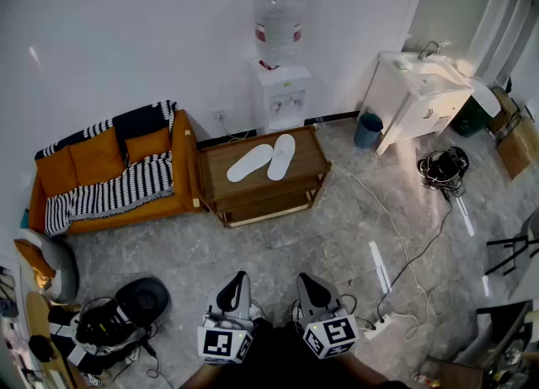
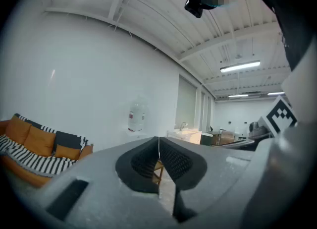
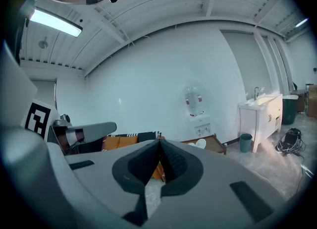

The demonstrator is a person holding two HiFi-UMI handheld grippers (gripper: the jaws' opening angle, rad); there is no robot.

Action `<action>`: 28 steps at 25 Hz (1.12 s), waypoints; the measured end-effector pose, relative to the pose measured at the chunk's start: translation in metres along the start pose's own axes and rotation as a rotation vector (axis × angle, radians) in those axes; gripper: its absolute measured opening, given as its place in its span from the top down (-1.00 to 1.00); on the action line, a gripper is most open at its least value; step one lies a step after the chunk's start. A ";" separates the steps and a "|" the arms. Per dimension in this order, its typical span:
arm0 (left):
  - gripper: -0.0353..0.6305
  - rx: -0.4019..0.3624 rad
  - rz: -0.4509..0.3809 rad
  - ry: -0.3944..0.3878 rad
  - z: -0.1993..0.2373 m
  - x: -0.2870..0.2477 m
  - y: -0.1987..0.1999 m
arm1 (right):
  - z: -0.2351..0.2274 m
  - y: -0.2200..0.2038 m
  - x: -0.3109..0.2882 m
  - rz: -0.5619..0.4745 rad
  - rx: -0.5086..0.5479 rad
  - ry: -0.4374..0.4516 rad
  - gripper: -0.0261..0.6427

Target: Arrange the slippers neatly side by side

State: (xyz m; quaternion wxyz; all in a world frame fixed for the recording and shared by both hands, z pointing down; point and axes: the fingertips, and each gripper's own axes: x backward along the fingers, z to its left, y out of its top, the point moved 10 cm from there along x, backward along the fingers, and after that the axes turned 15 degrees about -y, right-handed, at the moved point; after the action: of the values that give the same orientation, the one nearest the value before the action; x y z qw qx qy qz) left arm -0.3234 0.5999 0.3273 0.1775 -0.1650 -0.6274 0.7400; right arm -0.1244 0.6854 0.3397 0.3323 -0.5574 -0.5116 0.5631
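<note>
Item under inspection: two white slippers on the wooden desk (image 1: 308, 157), upper centre of the head view. The slanted slipper (image 1: 249, 162) runs from lower left to upper right. The straighter slipper (image 1: 281, 157) sits just to its right. Their upper ends meet or nearly meet and their lower ends splay apart, so the pair forms a V and is not yet side by side. I judge the task not begun.

My left hand-held gripper (image 2: 159, 146) has its jaws fully together with nothing between them. My right hand-held gripper (image 3: 159, 147) is likewise closed and empty. Both are at the bottom of the head view, well apart from the desk, with open floor between.

Surroundings: an orange sofa (image 1: 101, 156) adjoins the desk on the left, a water dispenser (image 1: 282, 97) stands behind it, and a white cable (image 1: 396, 231) trails over the floor at the right.

Risks, in my judgement:
- Arriving with the jaws closed would shove a slipper instead of gripping it.
- Moving one slipper may drag the other where their ends meet.
- A flat, soft slipper may slide out of a shallow pinch or be pushed off the desk edge.
- The cable could catch a foot on the approach.
</note>
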 end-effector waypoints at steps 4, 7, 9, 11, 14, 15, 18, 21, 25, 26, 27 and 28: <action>0.84 0.001 -0.001 0.001 0.004 0.002 -0.001 | 0.002 -0.002 -0.001 -0.002 -0.004 -0.007 0.89; 0.84 0.002 -0.002 0.002 0.003 0.005 -0.001 | 0.004 -0.002 0.000 0.001 -0.005 -0.017 0.89; 0.84 0.002 -0.005 0.002 0.004 0.006 -0.002 | 0.005 -0.002 0.000 -0.002 -0.004 -0.017 0.89; 0.84 0.005 -0.005 0.003 0.007 0.009 -0.002 | 0.007 -0.002 -0.002 -0.006 -0.012 -0.005 0.89; 0.84 0.006 -0.007 0.008 0.015 0.014 -0.003 | 0.014 -0.002 -0.006 -0.010 -0.019 0.009 0.89; 0.84 0.006 -0.007 0.010 0.019 0.016 -0.003 | 0.017 -0.002 -0.007 -0.010 -0.016 0.006 0.89; 0.84 0.012 -0.008 0.020 0.032 0.025 -0.005 | 0.027 -0.004 -0.010 -0.009 0.000 -0.008 0.89; 0.84 0.011 -0.010 0.030 0.045 0.035 -0.007 | 0.039 -0.007 -0.013 -0.004 0.010 -0.020 0.89; 0.84 0.019 -0.004 0.028 0.064 0.049 -0.014 | 0.058 -0.014 -0.020 0.004 0.017 -0.028 0.89; 0.84 0.019 -0.002 0.024 0.068 0.052 -0.016 | 0.063 -0.016 -0.020 0.004 0.013 -0.032 0.89; 0.84 0.019 0.001 0.020 0.073 0.056 -0.018 | 0.067 -0.018 -0.021 0.003 0.007 -0.039 0.89; 0.84 0.018 0.004 0.017 0.077 0.059 -0.019 | 0.072 -0.020 -0.022 0.001 0.000 -0.048 0.89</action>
State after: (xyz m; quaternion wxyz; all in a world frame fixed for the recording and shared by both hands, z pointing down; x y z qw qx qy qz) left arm -0.4101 0.5634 0.3574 0.1827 -0.1710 -0.6188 0.7446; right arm -0.1943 0.6549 0.3544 0.3198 -0.5441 -0.5190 0.5764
